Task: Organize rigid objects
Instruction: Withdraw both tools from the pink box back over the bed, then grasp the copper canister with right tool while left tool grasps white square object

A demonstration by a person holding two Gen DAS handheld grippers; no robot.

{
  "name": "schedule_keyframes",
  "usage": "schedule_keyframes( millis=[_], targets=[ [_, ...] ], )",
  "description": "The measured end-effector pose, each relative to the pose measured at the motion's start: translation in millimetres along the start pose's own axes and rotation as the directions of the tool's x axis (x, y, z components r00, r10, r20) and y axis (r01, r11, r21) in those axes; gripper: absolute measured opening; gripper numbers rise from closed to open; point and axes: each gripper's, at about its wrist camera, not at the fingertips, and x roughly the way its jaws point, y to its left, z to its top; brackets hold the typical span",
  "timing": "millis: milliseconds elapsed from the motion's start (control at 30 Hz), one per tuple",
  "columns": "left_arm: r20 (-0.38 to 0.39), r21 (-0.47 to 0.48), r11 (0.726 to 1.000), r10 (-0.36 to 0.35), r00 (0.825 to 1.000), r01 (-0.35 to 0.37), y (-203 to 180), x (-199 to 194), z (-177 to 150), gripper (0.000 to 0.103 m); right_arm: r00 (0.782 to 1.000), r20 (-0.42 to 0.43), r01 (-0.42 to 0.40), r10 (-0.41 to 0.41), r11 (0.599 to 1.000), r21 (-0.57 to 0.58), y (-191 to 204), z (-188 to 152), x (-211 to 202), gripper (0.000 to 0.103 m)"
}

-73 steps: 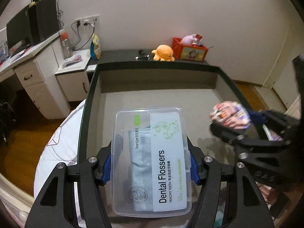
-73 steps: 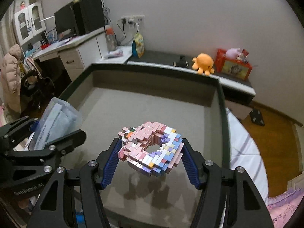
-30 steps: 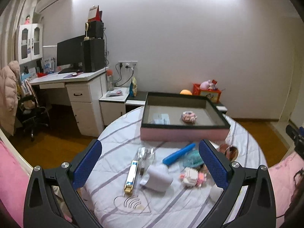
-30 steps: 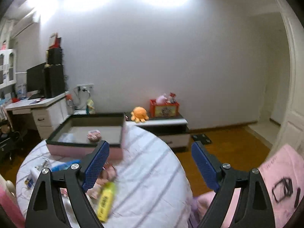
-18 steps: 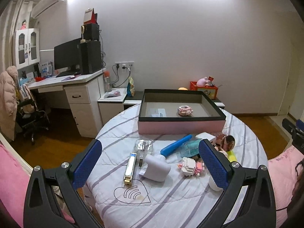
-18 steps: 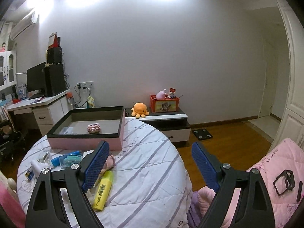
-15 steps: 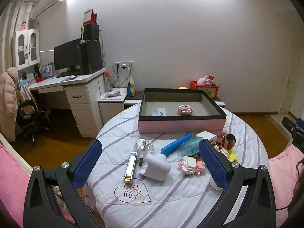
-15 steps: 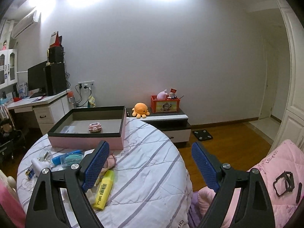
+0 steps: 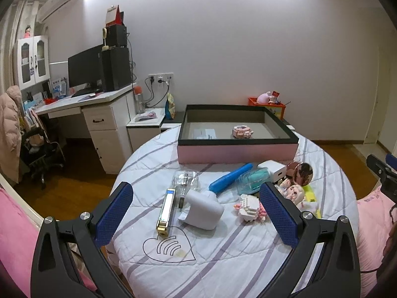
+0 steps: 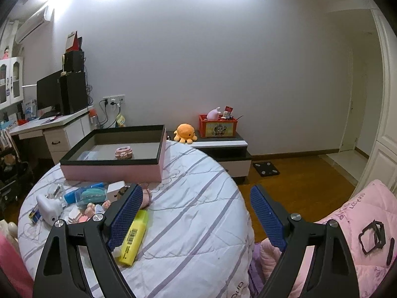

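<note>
Rigid objects lie scattered on the round table (image 9: 248, 253): a white case (image 9: 204, 209), blue tube (image 9: 230, 175) and yellow marker (image 10: 132, 238). In the far pink tray (image 9: 237, 152) sits a block donut (image 9: 242, 131). The left gripper (image 9: 196, 211) and right gripper (image 10: 196, 211) both gape wide, holding nothing.

left gripper (image 9: 196, 207): jaws spread wide, nothing between the blue pads, tilted somewhat downward | right gripper (image 10: 196, 214): jaws spread wide, nothing between them, tilted somewhat downward, its tip visible at the left view's right edge
</note>
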Motion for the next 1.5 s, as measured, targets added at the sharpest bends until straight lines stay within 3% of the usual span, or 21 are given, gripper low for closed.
schedule_keyframes(
  millis=[167, 333, 400, 633, 767, 867, 900, 1000, 1067, 1200, 1233, 1333, 1433, 1500],
  targets=[
    [-0.079, 0.010, 1.000, 0.004, 0.997, -0.004, 1.9, 20.9, -22.4, 0.103, 0.995, -0.092, -0.049, 0.045, 0.998, -0.045, 17.6, -23.1, 17.7, 0.090],
    [-0.148, 0.026, 1.000, 0.013, 0.989, -0.009, 6.3, 39.1, -41.7, 0.103, 0.969, -0.219, -0.134, 0.115, 0.988, -0.073, 41.4, -50.6, 44.0, 0.089],
    [-0.168, 0.024, 1.000, 0.013, 0.986, -0.009, 9.1, 44.0, -45.6, 0.103, 0.960, -0.263, -0.125, 0.101, 0.990, -0.073, 46.5, -57.9, 55.2, 0.089],
    [-0.192, 0.022, 1.000, 0.014, 0.981, -0.010, 15.4, 53.6, -48.6, 0.103, 0.942, -0.305, -0.147, 0.138, 0.989, -0.008, 33.9, -51.8, 81.4, 0.089],
    [-0.201, 0.035, 0.999, 0.022, 0.979, -0.015, 13.2, 57.3, -46.2, 0.103, 0.946, -0.272, -0.165, 0.177, 0.984, 0.065, 17.8, -32.7, 97.2, 0.089],
    [-0.212, 0.052, 0.999, 0.019, 0.977, -0.009, 9.6, 59.5, -45.7, 0.103, 0.904, -0.268, -0.295, 0.333, 0.940, 0.172, 5.0, -17.5, 116.2, 0.089],
    [-0.216, 0.058, 0.998, 0.017, 0.976, -0.005, 7.8, 60.9, -45.1, 0.103, 0.874, -0.261, -0.370, 0.411, 0.909, 0.190, 4.9, -11.8, 124.9, 0.089],
    [-0.223, 0.056, 0.998, 0.010, 0.975, 0.002, 3.8, 64.4, -42.2, 0.103, 0.839, -0.296, -0.439, 0.456, 0.890, 0.128, 16.1, -4.0, 143.8, 0.088],
    [-0.227, 0.051, 0.999, -0.002, 0.974, 0.014, 1.5, 65.7, -41.1, 0.103, 0.807, -0.339, -0.480, 0.484, 0.872, 0.101, 22.7, -2.4, 162.1, 0.077],
    [-0.234, 0.030, 0.999, -0.022, 0.972, 0.030, 0.1, 69.1, -39.0, 0.103, 0.752, -0.350, -0.559, 0.559, 0.822, 0.111, 27.4, 1.3, 179.3, 0.070],
    [-0.235, 0.023, 0.999, -0.024, 0.972, 0.030, -0.1, 70.2, -38.1, 0.103, 0.750, -0.353, -0.565, 0.560, 0.819, 0.098, 29.8, 1.9, 181.6, 0.069],
    [-0.236, 0.015, 1.000, -0.021, 0.972, 0.025, 0.7, 74.4, -36.0, 0.103, 0.742, -0.370, -0.577, 0.559, 0.813, 0.072, 42.8, 1.0, 183.4, 0.057],
    [-0.250, -0.005, 1.000, -0.027, 0.968, 0.027, 2.1, 84.1, -34.8, 0.103, 0.766, -0.373, -0.556, 0.524, 0.831, 0.026, 51.0, 1.2, 178.9, 0.056],
    [-0.259, -0.025, 1.000, -0.018, 0.966, 0.012, 3.3, 91.5, -34.5, 0.103, 0.794, -0.353, -0.524, 0.495, 0.852, 0.017, 48.6, -0.5, 172.6, 0.056]
  ],
)
